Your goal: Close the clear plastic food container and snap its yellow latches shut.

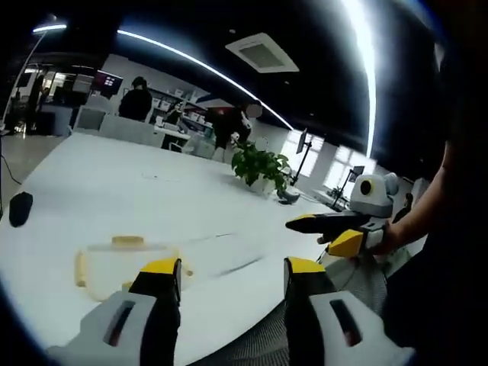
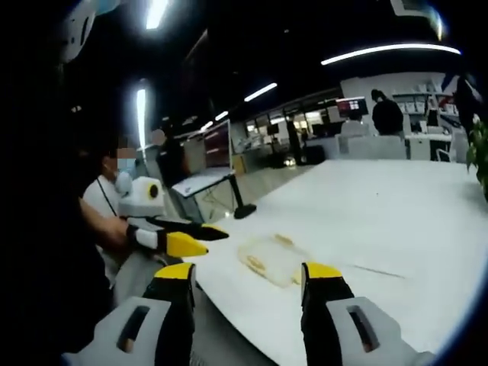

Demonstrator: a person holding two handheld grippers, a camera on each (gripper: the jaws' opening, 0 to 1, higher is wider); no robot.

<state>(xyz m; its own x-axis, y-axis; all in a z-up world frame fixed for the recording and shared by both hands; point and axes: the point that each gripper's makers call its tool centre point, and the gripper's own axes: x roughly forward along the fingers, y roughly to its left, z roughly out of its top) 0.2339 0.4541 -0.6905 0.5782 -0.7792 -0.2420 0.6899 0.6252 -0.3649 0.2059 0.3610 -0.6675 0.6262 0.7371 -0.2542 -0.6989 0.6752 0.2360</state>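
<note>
The left tool (image 1: 232, 276) hangs wide apart and empty above the near edge of the white desk (image 1: 114, 191). The right tool (image 2: 248, 284) is wide and empty too. The clear container (image 1: 126, 263) with yellow latches (image 1: 127, 241) sits on the desk just beyond both.

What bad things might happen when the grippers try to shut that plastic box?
The clear food container sits near the white table's edge, so a sideways push might slide it off. Its yellow latches look small beside the left gripper, so the jaws may miss one. Both the left gripper and the right gripper are open and off the container.
</note>
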